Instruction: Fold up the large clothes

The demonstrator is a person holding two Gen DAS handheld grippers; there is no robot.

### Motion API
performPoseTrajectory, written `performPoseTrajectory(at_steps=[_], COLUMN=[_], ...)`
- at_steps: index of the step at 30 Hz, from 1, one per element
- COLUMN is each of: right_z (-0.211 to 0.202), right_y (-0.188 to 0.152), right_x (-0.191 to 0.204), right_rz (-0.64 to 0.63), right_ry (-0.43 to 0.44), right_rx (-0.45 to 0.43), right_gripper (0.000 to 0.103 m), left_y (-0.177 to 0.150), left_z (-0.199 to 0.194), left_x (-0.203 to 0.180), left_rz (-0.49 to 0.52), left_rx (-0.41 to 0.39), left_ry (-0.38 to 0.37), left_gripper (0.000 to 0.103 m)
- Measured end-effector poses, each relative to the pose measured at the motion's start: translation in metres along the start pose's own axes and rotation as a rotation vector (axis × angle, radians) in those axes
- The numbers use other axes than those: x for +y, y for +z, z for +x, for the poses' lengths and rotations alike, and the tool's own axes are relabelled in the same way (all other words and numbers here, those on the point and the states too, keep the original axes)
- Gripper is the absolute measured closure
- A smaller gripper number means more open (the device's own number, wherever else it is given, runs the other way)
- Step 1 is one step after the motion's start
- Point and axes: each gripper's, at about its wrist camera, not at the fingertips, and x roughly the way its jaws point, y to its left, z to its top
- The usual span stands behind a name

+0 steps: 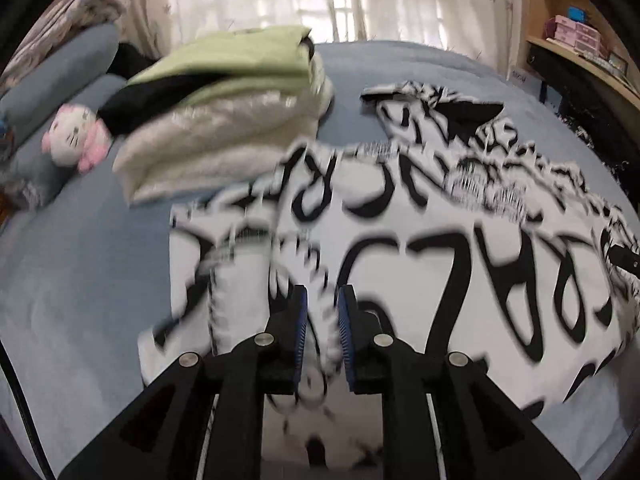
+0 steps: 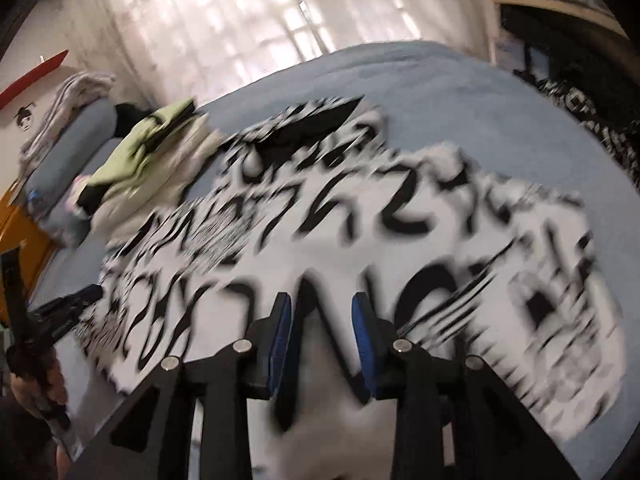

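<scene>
The black-and-white printed garment (image 1: pixel 420 240) lies spread on the bed (image 1: pixel 80 280), long axis along its near edge. A fold runs between the left gripper (image 1: pixel 322 332)'s narrow fingers; whether they pinch it is unclear. The right gripper (image 2: pixel 320 340), slightly parted, holds nothing above cloth.

The white garment with bold black lettering (image 1: pixel 400 240) is lying spread on the blue bed cover (image 1: pixel 80 280) — partly folded, with rumpled layers along its far edge. Its near portion is lying flat; blur is obscuring finer detail.
</scene>
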Motion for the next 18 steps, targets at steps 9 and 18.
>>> performPoseTrajectory(at_steps=[9,18], right_z=[-0.011,-0.061], right_y=[-0.024,-0.043], right_x=[-0.071,-0.132], right_rz=[0.089,0.168], right_ry=[-0.226,-0.360], right_rx=[-0.001,-0.130], right_gripper=[0.072,0.079], left_y=[-0.040,-0.043], left_z=[0.015,0.015], left_x=[0.049,0.058], left_rz=[-0.209,-0.203], left_rx=[0.017,-0.023], left_ry=[0.021,0.093], left_gripper=[0.090,0.094])
